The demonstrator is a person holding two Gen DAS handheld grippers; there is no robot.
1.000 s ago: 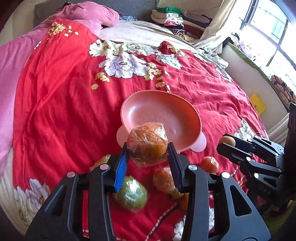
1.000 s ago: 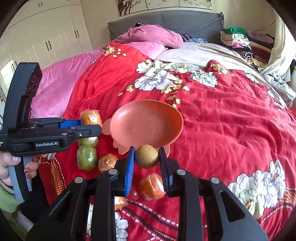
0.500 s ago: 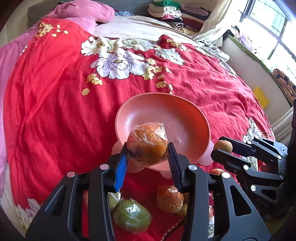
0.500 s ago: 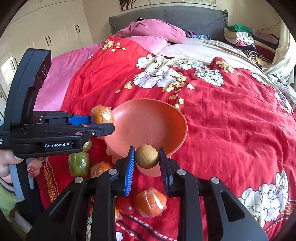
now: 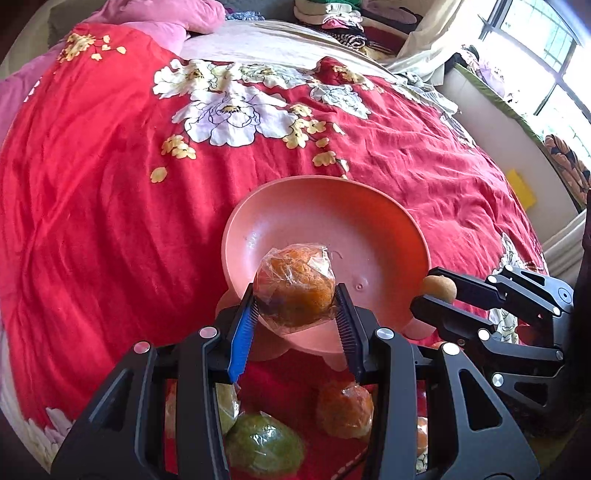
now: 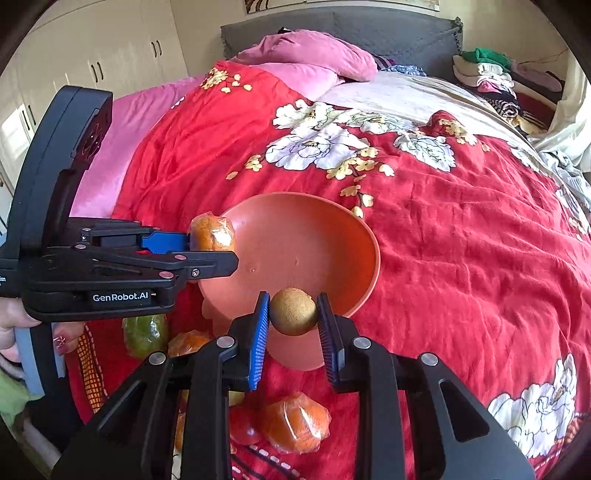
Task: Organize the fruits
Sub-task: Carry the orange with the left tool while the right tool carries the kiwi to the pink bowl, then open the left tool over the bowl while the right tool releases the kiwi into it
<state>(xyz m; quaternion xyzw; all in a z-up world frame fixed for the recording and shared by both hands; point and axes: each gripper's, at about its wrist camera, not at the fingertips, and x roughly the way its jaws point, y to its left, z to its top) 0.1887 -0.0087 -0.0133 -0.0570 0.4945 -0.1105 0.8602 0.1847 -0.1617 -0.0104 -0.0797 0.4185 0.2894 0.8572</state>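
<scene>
— Tongs first: what do both pairs hold?
— Left tongs (image 5: pixel 295 297) are clamped on a plastic-wrapped orange (image 5: pixel 295 286), held over the near rim of the pink bowl (image 5: pixel 388 236). Right tongs (image 6: pixel 293 314) are closed tight on a small brown kiwi (image 6: pixel 293 311), also at the bowl's near edge.
— Anything inside the bowl?
— Nothing rests on its floor; both fruits hang in the tongs above the rim. The bowl sits on the red floral bedspread (image 5: pixel 92 177), which covers most of the bed.
— What else lies around, biggest down?
— A pink pillow (image 6: pixel 314 51) sits at the grey headboard (image 6: pixel 388 29), and a pile of folded clothes (image 6: pixel 495 74) lies at the far right corner of the bed. White wardrobe doors (image 6: pixel 110 55) stand on the left. Nearer, below the tongs, loose fruit lies on the bedspread: a wrapped green fruit (image 5: pixel 264 443), a wrapped orange fruit (image 5: pixel 345 408), another wrapped orange one (image 6: pixel 295 422) with a small red fruit (image 6: pixel 242 424) touching it.
— Does anything stand in the way?
— From the right view, the left tongs' black body reaches across the bowl's left rim, and a person's hand (image 6: pixel 14 325) grips its handle at the left edge.
</scene>
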